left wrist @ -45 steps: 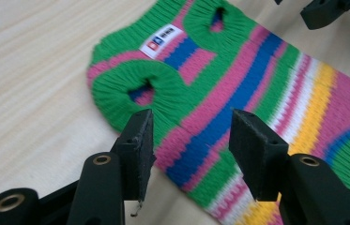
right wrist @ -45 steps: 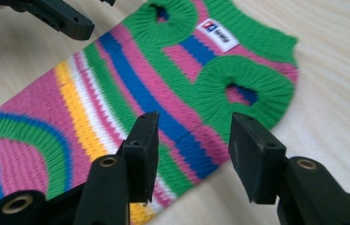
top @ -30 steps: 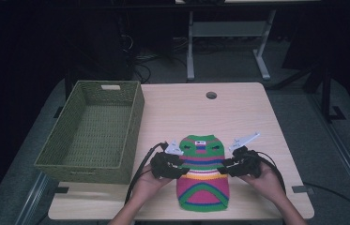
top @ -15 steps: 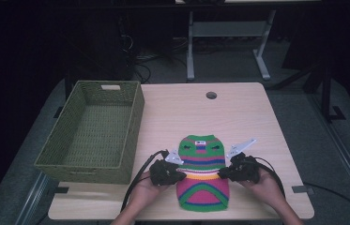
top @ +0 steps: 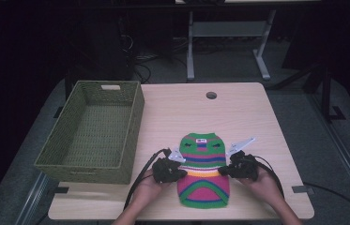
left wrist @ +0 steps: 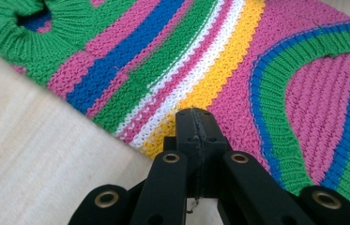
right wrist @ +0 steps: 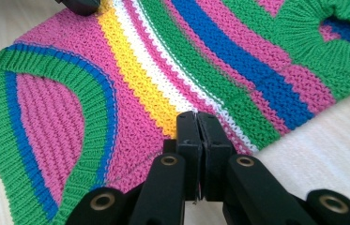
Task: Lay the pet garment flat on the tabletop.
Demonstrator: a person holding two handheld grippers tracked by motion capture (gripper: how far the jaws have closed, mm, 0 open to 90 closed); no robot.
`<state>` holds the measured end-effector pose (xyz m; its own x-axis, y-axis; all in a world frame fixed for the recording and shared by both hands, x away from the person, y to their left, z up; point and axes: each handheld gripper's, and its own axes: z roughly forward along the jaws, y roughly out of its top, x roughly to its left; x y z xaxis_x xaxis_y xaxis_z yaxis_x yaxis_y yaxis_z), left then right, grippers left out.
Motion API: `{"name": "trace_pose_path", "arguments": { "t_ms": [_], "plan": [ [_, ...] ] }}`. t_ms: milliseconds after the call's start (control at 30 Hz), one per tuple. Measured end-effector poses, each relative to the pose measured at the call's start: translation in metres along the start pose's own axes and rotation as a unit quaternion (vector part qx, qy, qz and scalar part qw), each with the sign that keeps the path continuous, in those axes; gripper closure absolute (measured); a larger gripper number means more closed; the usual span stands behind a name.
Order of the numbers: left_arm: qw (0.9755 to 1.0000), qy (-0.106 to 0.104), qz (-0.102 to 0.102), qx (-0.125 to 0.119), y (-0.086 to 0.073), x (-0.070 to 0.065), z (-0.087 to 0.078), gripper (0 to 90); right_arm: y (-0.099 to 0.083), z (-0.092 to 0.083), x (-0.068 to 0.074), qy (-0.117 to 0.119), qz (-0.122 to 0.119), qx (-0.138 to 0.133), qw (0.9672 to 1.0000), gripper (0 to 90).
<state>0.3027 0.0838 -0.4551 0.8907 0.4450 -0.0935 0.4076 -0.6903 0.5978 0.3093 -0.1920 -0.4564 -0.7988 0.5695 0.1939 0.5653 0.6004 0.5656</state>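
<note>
Pale wooden worktop [top: 257,117], striped knit sweater [top: 204,173] flat at its 6 o'clock edge, green wicker basket [top: 93,131] at 9.
Left gripper [top: 182,174] and right gripper [top: 223,171] had just closed their jaws, pinching the sweater's side edges at the yellow band; step judged grasp-for-fold; next move calls for an even lift.

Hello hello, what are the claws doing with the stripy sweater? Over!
Left claw and right claw just closed, each pinching a side edge of the stripy sweater. Sweater flat on table. Green basket off left, nothing blocking.
</note>
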Motion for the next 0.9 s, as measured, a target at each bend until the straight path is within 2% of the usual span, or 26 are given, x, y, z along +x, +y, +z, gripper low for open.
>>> {"name": "trace_pose_path", "arguments": {
  "t_ms": [367,700,867,900],
  "plan": [
    [0.9999,0.01,-0.003,-0.002,0.01,0.007,0.007,89.7,0.0,-0.001,-0.011,-0.013,0.019,-0.014,0.9996,87.2],
    [0.9998,0.014,-0.01,-0.007,0.015,0.013,0.011,89.7,-0.001,-0.001,-0.025,0.0,0.046,-0.026,0.9986,86.7],
    [0.9997,0.017,-0.015,-0.012,0.018,0.018,0.014,89.6,0.005,-0.001,-0.03,-0.01,0.034,-0.013,0.9993,85.8],
    [0.9994,0.017,-0.023,-0.018,0.018,0.019,0.015,89.7,0.006,-0.001,-0.031,-0.013,0.032,-0.014,0.9993,85.7]
  ]
}}
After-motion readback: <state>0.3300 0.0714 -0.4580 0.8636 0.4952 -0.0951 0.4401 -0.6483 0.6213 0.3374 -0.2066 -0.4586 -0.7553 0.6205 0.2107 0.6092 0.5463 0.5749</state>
